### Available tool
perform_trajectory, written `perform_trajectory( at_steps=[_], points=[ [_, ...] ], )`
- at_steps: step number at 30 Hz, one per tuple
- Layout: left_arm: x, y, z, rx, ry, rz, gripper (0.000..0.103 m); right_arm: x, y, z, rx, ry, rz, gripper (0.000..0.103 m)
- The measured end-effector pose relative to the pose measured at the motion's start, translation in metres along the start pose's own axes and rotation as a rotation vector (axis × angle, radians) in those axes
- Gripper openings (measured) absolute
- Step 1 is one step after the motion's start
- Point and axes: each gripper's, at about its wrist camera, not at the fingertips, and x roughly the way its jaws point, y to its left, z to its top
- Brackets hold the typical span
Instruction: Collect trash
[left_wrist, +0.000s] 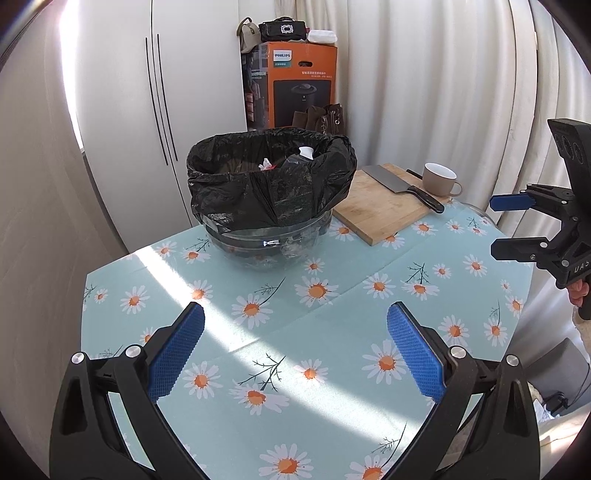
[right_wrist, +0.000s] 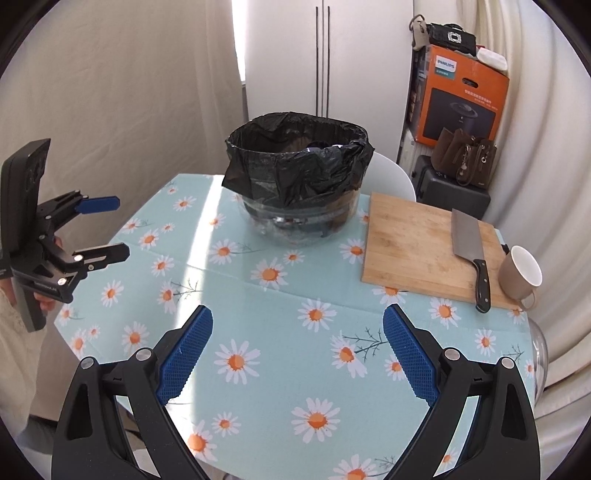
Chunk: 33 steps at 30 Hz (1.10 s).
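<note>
A: Item one: trash (left_wrist: 295, 160). Location?

B: Inside the black bin bag (left_wrist: 271, 181), lining a clear round bin (left_wrist: 273, 243) at the far middle of the table (left_wrist: 332, 325). White scraps, a red bit and a clear bottle with a white cap visible within.

A: Loose trash elsewhere on the table?

B: None seen in either view. Judged near done or done; perhaps only the bag left to gather or tie.

A: Left tongs (left_wrist: 295, 350)?

B: Spread wide, blue pads (left_wrist: 176, 354) well apart, holding nothing, touching nothing, above the near daisy cloth. Also seen from the right wrist view at the table's left edge (right_wrist: 105, 229), released there too.

A: Right tongs (right_wrist: 297, 354)?

B: Equally wide, empty, clear of the cloth. Seen side-on from the left wrist view (left_wrist: 517, 225), jaws parted.

A: Surroundings?

B: Wooden cutting board (right_wrist: 410, 243) right of the bin, cleaver (right_wrist: 471, 240) lying on it, beige cup (right_wrist: 521, 273) just beside the handle. Beyond: orange carton (left_wrist: 295, 81), brown handbag (right_wrist: 467, 158), white cupboard (left_wrist: 122, 110), curtains (left_wrist: 443, 92).
</note>
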Motion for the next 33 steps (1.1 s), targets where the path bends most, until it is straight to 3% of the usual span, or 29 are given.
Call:
perform_trajectory(
  at_steps=[4,33],
  points=[
    [0.0,-0.003,0.002,-0.002,0.005,-0.022,0.097,-0.004,-0.001,-0.004,0.005,-0.002,0.041,0.089],
    [-0.009,-0.017,0.014,0.031,0.016,0.019,0.097,-0.012,-0.009,-0.014,0.017,-0.004,-0.008,0.089]
  ],
)
